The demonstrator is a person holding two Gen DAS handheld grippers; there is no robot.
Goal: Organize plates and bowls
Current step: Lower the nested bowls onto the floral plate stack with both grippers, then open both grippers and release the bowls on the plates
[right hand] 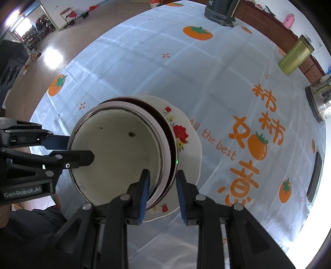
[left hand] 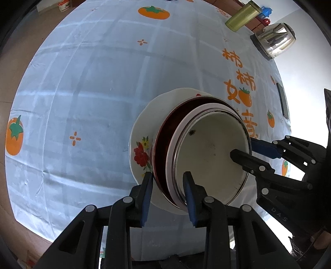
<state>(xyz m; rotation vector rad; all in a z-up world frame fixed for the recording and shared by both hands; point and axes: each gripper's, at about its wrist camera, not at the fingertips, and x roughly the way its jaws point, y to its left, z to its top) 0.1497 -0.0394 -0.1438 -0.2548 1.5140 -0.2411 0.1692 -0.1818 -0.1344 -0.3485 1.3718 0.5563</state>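
A stack stands on the blue persimmon tablecloth: a white flowered plate (left hand: 142,132) (right hand: 186,136) at the bottom, a dark red bowl (left hand: 163,144) (right hand: 172,144) on it, and a cream bowl with a metal rim (left hand: 209,149) (right hand: 115,149) nested on top. My left gripper (left hand: 168,194) straddles the stack's bowl rims, one finger outside, one inside the cream bowl. My right gripper (right hand: 162,192) straddles the rims on the opposite side in the same way. Each gripper shows in the other's view, the right in the left wrist view (left hand: 245,150) and the left in the right wrist view (right hand: 79,148).
A green cylindrical canister (left hand: 242,16) (right hand: 295,55) and a steel kettle (left hand: 273,39) (right hand: 319,95) stand at the table's far right edge. A dark phone (left hand: 282,100) (right hand: 314,178) lies at the right. A black object (right hand: 220,10) stands at the far edge.
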